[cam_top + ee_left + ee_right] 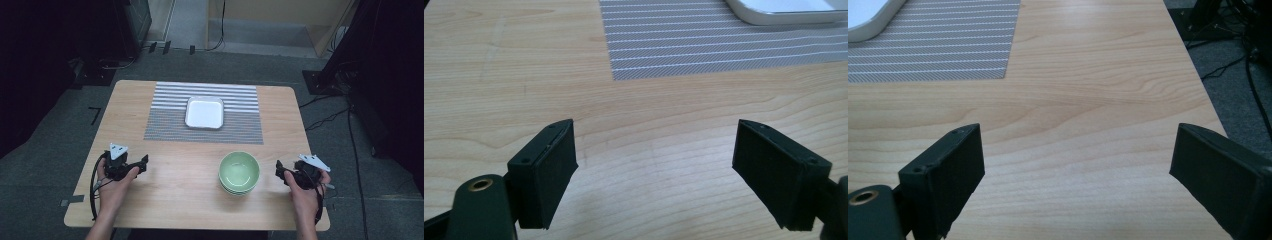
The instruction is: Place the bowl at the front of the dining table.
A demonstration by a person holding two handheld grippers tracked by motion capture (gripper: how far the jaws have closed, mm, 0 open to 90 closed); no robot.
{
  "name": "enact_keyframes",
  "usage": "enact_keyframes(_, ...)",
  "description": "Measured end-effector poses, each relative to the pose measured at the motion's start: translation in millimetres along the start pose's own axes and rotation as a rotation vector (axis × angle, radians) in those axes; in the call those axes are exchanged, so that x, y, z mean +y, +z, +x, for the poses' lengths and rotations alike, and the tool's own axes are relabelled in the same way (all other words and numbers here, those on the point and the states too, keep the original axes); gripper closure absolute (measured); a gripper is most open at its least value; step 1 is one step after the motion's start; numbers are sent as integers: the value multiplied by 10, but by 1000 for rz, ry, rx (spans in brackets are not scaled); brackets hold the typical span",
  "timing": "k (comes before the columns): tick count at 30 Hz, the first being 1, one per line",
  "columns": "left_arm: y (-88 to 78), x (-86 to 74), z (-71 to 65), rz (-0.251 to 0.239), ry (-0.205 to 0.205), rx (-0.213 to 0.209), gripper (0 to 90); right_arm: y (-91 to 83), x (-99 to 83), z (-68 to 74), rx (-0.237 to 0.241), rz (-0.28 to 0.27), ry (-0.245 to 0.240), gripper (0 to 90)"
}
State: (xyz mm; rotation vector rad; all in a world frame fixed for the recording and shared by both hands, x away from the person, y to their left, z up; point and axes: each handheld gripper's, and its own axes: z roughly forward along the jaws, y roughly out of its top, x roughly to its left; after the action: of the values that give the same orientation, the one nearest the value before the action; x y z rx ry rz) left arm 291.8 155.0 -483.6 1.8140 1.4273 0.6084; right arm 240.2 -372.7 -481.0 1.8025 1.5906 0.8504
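While both grippers rest at the near edge of the worktop [165, 180], the stacked green bowls [239, 172] sit untouched near the right gripper [286, 175], so nothing looks begun. Left gripper [654, 170]: fingers wide, empty. Right gripper view: fingers wide, bare wood between them.

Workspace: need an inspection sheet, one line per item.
Surface: wooden table, striped grey placemat at its far middle.
Job's things: stack of green bowls near front right; white square dish on the placemat.
Clutter: nothing seen.
Grippers: left gripper and right gripper both open, empty, resting low at the table's front.
Cables: black cables on the floor, right.
Surroundings: grey carpet, dark equipment at the sides.
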Motion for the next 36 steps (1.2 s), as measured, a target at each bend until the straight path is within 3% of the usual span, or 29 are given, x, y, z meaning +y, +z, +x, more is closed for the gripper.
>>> enact_keyframes(9, -61, 59, -106, -6, 5, -70, 178, -15, 62, 47, 34, 4, -17, 67)
enact_keyframes(27, -237, 115, -438, -52, 76, -99, 178, -173, 134, 268, 85, -35, -57, 67)
enact_keyframes(36, -364, 131, -673, -84, 97, -174, 178, -305, 155, 383, 90, -45, -75, 67)
